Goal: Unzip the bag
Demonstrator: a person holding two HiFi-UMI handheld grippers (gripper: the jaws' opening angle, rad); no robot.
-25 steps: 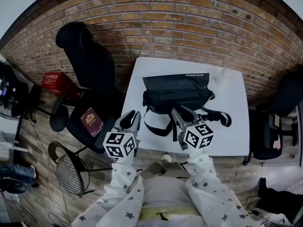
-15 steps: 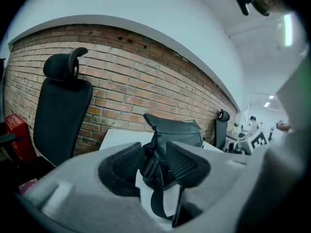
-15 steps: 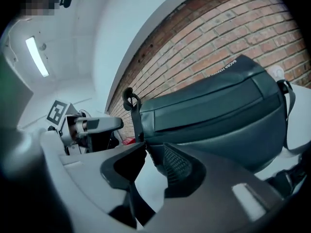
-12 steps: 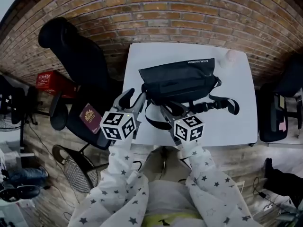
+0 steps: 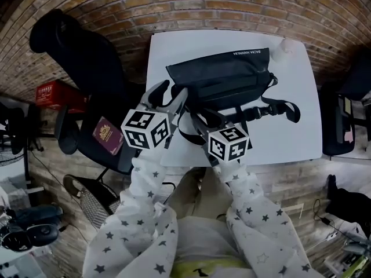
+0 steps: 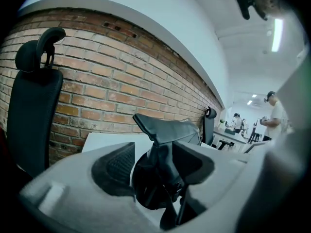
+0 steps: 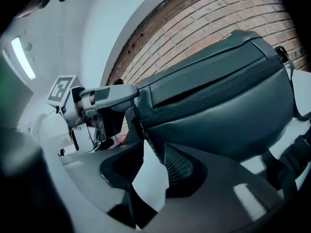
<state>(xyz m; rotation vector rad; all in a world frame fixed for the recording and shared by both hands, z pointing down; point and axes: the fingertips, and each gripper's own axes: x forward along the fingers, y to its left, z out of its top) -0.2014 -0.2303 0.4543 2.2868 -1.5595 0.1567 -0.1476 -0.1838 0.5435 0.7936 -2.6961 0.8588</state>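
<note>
1. Bag (image 5: 223, 80): black, lies on white table (image 5: 290, 132), long side approx. parallel to brick wall (image 5: 232, 4). White print along far top edge. Strap (image 5: 278, 109) trails off the near side, to the right, across the table.

2. L gripper (image 5: 169, 97): at the bag's left end, pointing away from the person.
- L gripper view: jaws apart, bag's rounded end sits between them, filling most of the gap.
- Whether the pads press on the fabric: can't tell.
- Marker cube faces up in head view.

3. R gripper (image 5: 200, 120): at the bag's near-left corner, just beside the L gripper, angled up and left.
- R gripper view: jaws apart, bare table shows between the pads.
- A thin dark strip runs down from the bag corner to the gap near the jaw tips. No grip on it visible.
- Bag body fills the upper right of this view, the L gripper shows upper left, next to the bag end.

4. Zip: seam along the bag front appears closed in R gripper view. Pull tab not identifiable.

5. Surroundings:
- Black chair (image 5: 87, 57) left of table, w/ a dark red booklet (image 5: 107, 135) on its seat.
- Red crate (image 5: 55, 94) on floor further left.
- Small pale object (image 5: 285, 46) at the table's far right corner, too blurred to ID.
- People (image 6: 277, 115) stand far back in L gripper view.
</note>
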